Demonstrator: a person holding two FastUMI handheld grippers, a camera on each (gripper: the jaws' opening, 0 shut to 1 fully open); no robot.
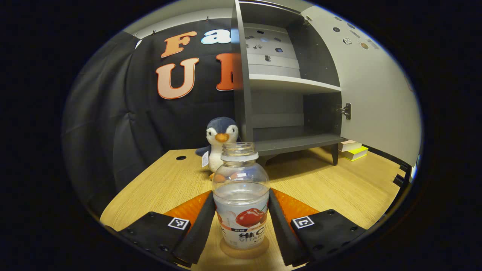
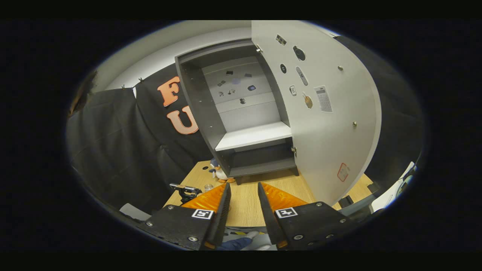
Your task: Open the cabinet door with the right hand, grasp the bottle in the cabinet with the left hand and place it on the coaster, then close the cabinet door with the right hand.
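Note:
A clear bottle with no cap and a cherry label stands upright on a round cork coaster on the wooden table. My left gripper has both fingers pressed against the bottle's sides. The grey cabinet stands behind with its white door swung wide open to the right; its shelves look bare. In the right gripper view my right gripper hangs open above the table with nothing between its fingers, facing the cabinet and its door. The left gripper and bottle top appear low left.
A plush penguin sits on the table just left of the cabinet, behind the bottle. Stacked books lie under the open door. The table has a cable hole at back left. Black cloth walls the left side.

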